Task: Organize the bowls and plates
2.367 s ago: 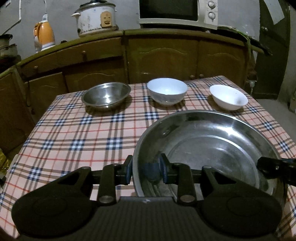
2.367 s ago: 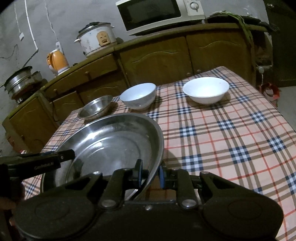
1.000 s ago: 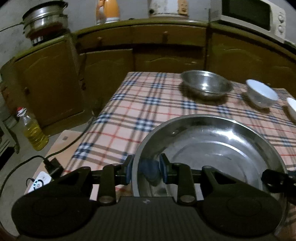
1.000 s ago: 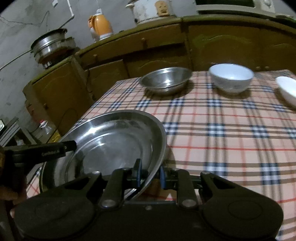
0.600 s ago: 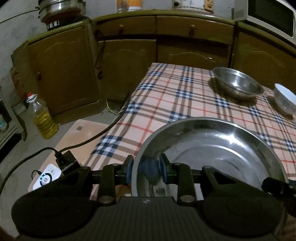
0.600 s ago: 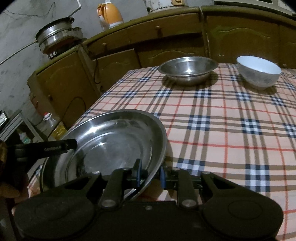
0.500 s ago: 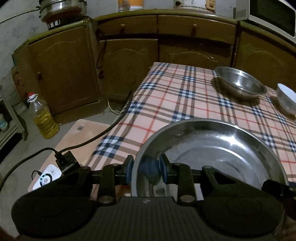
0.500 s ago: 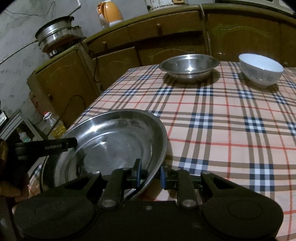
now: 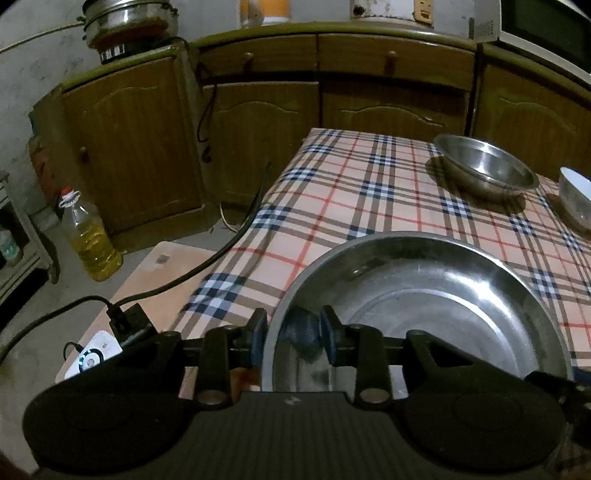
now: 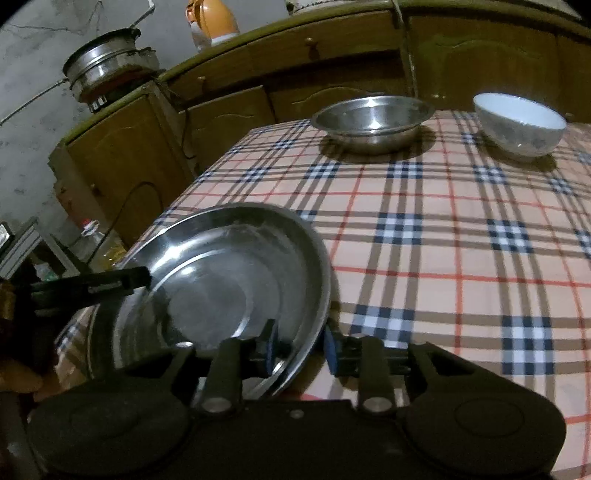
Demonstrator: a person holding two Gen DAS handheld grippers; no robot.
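Observation:
A large steel plate is held over the near left corner of the checked table. My left gripper is shut on its near rim. My right gripper is shut on the opposite rim of the same plate. A smaller steel bowl sits at the far side, also in the right wrist view. A white bowl stands to its right, cut off by the frame edge in the left wrist view.
Brown cabinets run behind the table. An oil bottle, a cable with a plug and a wooden board lie on the floor to the left. A steel pot and an orange kettle stand on the counter.
Both grippers have carried the plate leftward to the table's left corner. The far bowls have shifted right in both views; the second white bowl is out of view.

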